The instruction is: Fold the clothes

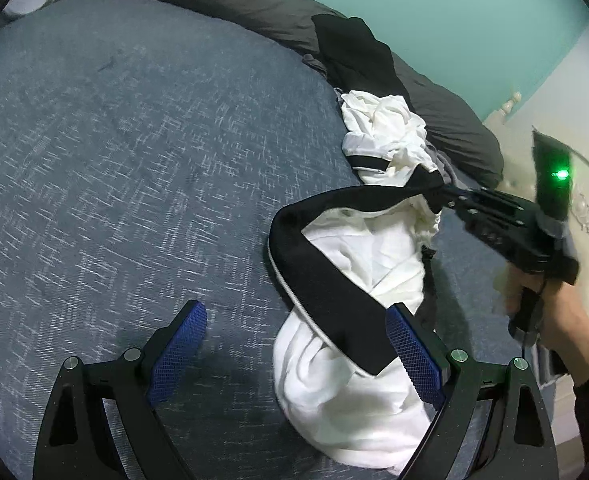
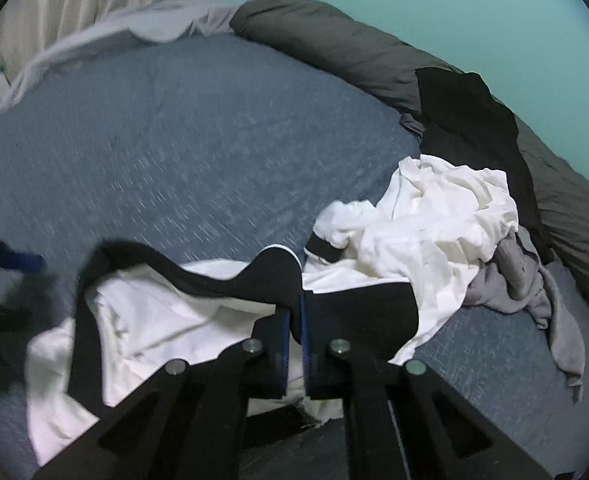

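The white garment (image 1: 358, 400) with a black band (image 1: 330, 292) lay bunched on the blue bedspread (image 1: 134, 160), which serves here as the landmark. It sat near the bedspread's right-hand side in the left wrist view, close in front of the pile of other clothes (image 2: 446, 208), a white piece, a grey one and a black one heaped against the dark rolled duvet (image 2: 334, 28) at the far edge of the bedspread.

The right gripper (image 2: 296, 320) had its fingers closed tight on the black band, pinching a fold of it between the blue pads. The left wrist view showed the same hold from the side, with the band drawn taut and raised off the bedspread. Judging by this, the band was picked as a firm edge by which to lift the garment clear of the heap and shake it open for folding.

The left gripper (image 1: 294, 352) hovered over the bedspread with its fingers spread wide and empty. Its right pad (image 1: 414, 356) lay just beside the band's lower end, probably placed to take a second corner.
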`<state>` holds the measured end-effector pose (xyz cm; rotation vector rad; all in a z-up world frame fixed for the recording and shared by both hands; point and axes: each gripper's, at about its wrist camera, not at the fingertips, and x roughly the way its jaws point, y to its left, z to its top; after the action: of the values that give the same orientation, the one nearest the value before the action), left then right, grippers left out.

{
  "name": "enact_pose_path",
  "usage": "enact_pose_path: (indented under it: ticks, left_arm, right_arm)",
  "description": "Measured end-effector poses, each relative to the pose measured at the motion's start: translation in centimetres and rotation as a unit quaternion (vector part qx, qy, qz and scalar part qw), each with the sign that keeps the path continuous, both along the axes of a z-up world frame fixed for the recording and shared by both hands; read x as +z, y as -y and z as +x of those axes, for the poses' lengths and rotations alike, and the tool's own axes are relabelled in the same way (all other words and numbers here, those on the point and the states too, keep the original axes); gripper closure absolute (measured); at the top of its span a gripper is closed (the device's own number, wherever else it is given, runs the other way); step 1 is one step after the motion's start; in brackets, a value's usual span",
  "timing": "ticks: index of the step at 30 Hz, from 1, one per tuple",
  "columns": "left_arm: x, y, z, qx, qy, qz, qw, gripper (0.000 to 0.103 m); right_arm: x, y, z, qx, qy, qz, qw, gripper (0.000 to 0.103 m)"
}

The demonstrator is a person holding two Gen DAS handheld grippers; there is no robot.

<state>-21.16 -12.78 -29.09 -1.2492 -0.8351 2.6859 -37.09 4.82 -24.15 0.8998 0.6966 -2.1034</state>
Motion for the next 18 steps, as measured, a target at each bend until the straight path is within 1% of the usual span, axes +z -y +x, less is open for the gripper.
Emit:
enact_pose_path:
  ticks: [3, 5, 8, 10, 12, 14, 15, 16, 18]
  left_arm:
    - [-0.1, -0.2, -0.6, 0.003, 0.000, 0.004, 1.0000, 0.009]
    - [-0.2, -0.3, -1.1, 0.003, 0.000, 0.013, 0.9999, 0.011]
    - [0.0, -0.8, -1.8, -0.002, 0.000, 0.014, 0.9999, 0.019]
    - [-0.3, -1.0, -2.2, -0.007, 0.005, 0.018, 0.9998, 0.031]
    - [-0.7, -1.3, -2.6, -0.012, 0.010, 0.024, 0.9996, 0.035]
    - [-1.3, -1.6, -3.1, -0.015, 0.016, 0.026, 0.9994, 0.037]
    - [-1.5, -1.7, -3.3, -0.016, 0.018, 0.027, 0.9993, 0.043]
    - [-1.7, -1.7, -3.5, -0.017, 0.020, 0.028, 0.9993, 0.046]
    - [-1.9, -1.7, -3.9, -0.019, 0.020, 0.032, 0.9991, 0.049]
  right_arm:
    - [0.8, -0.3, 0.4, 0.001, 0.007, -0.002, 1.000, 0.099]
    - [1.2, -0.6, 0.6, -0.001, 0.009, -0.005, 1.000, 0.099]
    - [1.7, -1.1, 0.5, -0.007, 0.014, -0.012, 1.000, 0.099]
    - [1.9, -1.4, 0.8, -0.013, 0.019, -0.018, 1.000, 0.099]
    - [2.0, -1.8, 1.0, -0.017, 0.022, -0.023, 0.999, 0.099]
    - [2.1, -1.9, 1.2, -0.016, 0.021, -0.023, 0.999, 0.099]
    - [2.1, -2.0, 1.3, -0.016, 0.022, -0.023, 0.999, 0.099]
    - [2.2, -2.1, 1.4, -0.016, 0.022, -0.023, 0.999, 0.099]
    - [2.3, -2.3, 1.7, -0.018, 0.024, -0.023, 0.999, 0.099]
